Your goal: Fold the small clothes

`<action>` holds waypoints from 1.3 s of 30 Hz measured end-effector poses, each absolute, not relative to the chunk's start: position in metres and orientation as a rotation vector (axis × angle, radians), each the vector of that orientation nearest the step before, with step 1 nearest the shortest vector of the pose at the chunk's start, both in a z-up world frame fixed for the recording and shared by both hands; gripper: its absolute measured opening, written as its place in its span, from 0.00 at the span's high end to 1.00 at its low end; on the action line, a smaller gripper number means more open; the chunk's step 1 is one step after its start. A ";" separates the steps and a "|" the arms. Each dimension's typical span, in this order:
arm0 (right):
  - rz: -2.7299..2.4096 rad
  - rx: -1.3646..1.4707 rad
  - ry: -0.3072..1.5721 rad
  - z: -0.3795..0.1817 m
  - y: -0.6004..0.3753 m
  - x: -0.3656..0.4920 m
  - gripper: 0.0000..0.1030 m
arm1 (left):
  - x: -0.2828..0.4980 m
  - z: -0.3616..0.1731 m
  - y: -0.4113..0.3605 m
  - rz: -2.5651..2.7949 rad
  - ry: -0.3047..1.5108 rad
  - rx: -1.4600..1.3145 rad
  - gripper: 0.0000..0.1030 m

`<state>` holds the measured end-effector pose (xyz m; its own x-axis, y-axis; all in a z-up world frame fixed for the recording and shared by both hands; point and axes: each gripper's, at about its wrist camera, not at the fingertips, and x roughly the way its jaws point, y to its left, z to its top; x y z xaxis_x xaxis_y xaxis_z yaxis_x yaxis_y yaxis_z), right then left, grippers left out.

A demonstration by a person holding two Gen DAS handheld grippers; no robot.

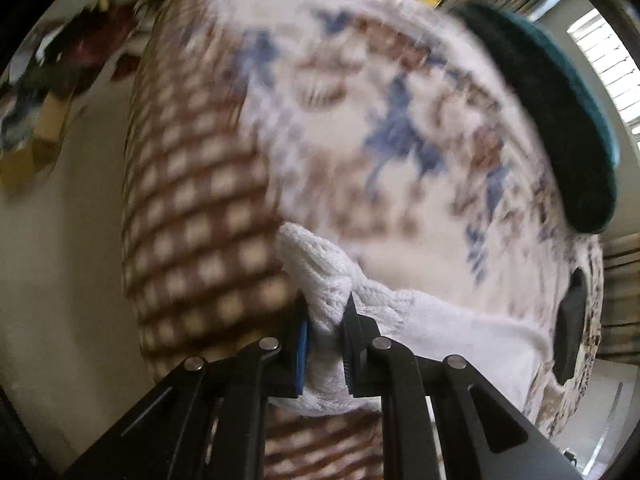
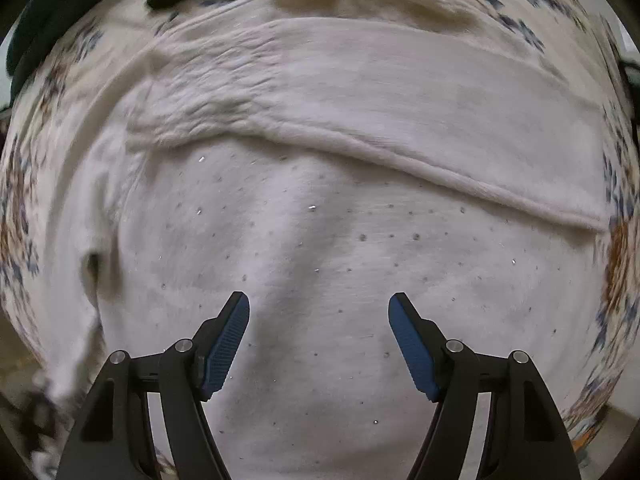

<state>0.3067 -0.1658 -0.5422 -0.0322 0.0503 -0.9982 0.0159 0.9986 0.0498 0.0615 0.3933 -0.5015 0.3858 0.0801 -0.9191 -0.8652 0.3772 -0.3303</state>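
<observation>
My left gripper [image 1: 326,332] is shut on a bunched edge of a white knitted garment [image 1: 320,276]. The rest of that cloth trails to the right over a floral-patterned cover [image 1: 400,92]. In the right wrist view the white garment [image 2: 320,240] fills the frame, spread flat with small dots and a folded hem band [image 2: 400,160] across it. My right gripper [image 2: 319,312] is open just above the cloth, holding nothing.
A brown-and-cream checked surface [image 1: 192,208] lies left of the floral cover. A dark teal item [image 1: 560,112] sits at the cover's far right edge, also seen in the right wrist view [image 2: 60,12]. A black object [image 1: 572,332] lies at the right. Clutter [image 1: 48,92] stands far left.
</observation>
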 end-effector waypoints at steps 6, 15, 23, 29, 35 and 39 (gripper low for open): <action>0.041 0.045 1.602 -0.543 -0.168 0.303 0.28 | 0.057 -0.520 0.446 0.703 0.917 -1.162 0.74; 0.014 0.090 1.605 -0.544 -0.186 0.300 0.28 | 0.008 -0.548 0.412 0.726 0.781 -1.483 0.36; -0.039 0.031 1.581 -0.556 -0.203 0.299 0.28 | 0.061 -0.543 0.427 0.871 0.724 -1.306 0.93; -0.151 -0.053 1.528 -0.548 -0.240 0.308 0.26 | 0.139 -0.472 0.411 0.782 0.823 -0.885 0.92; -0.163 0.022 1.482 -0.546 -0.272 0.336 0.18 | 0.233 -0.403 0.307 0.530 0.877 -0.594 0.92; -0.180 0.081 1.469 -0.541 -0.298 0.343 0.18 | 0.304 -0.376 0.176 0.250 0.926 -0.481 0.92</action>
